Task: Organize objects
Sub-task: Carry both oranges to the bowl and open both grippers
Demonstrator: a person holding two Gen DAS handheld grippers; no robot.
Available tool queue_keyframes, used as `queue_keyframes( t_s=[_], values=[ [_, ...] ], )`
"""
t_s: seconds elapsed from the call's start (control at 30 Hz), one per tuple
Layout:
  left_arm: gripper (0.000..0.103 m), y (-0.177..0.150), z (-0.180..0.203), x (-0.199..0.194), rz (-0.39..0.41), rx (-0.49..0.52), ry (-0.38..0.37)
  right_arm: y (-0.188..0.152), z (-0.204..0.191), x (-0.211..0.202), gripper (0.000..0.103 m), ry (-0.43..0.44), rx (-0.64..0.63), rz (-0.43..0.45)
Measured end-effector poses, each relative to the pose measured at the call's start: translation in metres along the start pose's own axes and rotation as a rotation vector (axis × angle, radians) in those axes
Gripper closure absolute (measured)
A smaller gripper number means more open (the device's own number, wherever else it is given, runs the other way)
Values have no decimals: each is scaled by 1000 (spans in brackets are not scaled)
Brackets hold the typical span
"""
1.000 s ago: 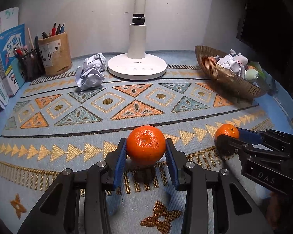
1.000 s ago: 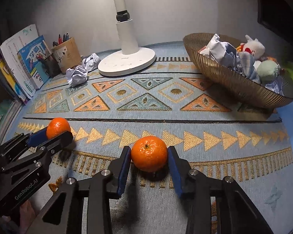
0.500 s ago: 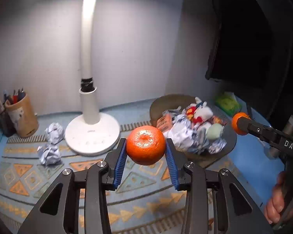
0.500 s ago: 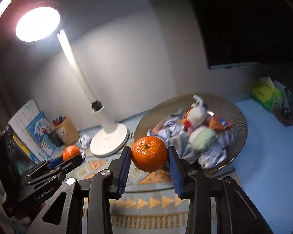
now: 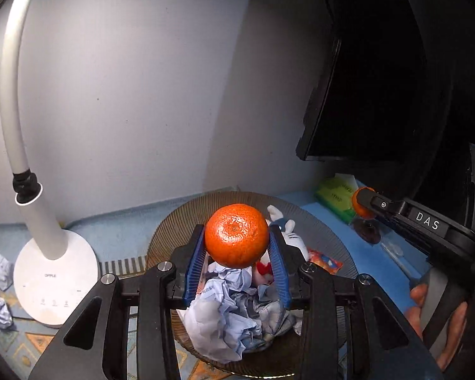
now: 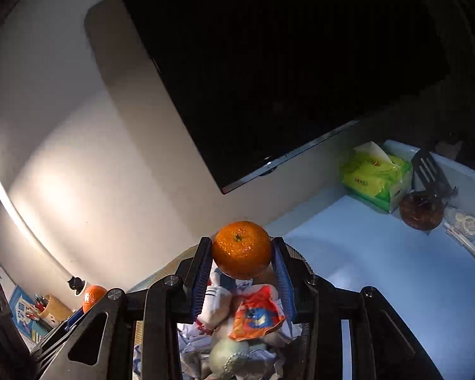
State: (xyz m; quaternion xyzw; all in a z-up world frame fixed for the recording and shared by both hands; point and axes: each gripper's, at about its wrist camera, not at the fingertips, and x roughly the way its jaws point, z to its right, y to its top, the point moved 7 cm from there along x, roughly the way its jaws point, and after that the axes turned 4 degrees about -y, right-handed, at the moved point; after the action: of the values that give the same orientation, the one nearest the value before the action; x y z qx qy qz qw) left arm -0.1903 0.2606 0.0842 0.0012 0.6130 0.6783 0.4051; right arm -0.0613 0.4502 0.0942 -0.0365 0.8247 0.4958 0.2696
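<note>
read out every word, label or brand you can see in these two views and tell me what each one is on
"DAS": on the right gripper, seen from the left wrist view.
"OPPLE": on the white lamp base, faint.
Green tissue pack: printing too small to read.
Blue booklet by the pen holder: characters too blurred to read.
Orange snack packet: no legible text.

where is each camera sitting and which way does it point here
Left wrist: sits on the left tongs, looking down along them over the basket; they grip an orange; the right tongs and the person's fingers show at right.
Right wrist: sits on the right tongs, over the same basket, facing the dark screen; they grip another orange; the left tongs show lower left.
Shared: basket, lamp, green tissue pack, each other's tongs.
</note>
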Motion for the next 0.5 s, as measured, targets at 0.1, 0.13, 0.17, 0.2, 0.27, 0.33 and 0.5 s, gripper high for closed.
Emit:
queue_keyframes(
  t_s=[0.1,0.13,0.17,0.2,0.27,0.33,0.5],
  values=[
    [52,-9,1,12,-25,22,0,-5,10,19,66,-19,7,-32],
    [43,-11,1,13,-21,14,-5,-7,11,26,65,-14,13,-63],
    [21,-11,-1,12,-11,1,-13,-10,11,31,62,7,15,-92],
    [9,-11,-3,9,7,-13,-16,-12,11,34,51,26,18,-112],
    [9,-7,-6,1,38,-27,-4,-15,18,32,35,5,45,-99],
    [9,-3,-10,-7,44,-37,-5,-14,23,22,35,-3,61,-52],
    [9,6,-20,-35,88,-100,-9,-23,25,10,28,-16,62,-37]
  ],
)
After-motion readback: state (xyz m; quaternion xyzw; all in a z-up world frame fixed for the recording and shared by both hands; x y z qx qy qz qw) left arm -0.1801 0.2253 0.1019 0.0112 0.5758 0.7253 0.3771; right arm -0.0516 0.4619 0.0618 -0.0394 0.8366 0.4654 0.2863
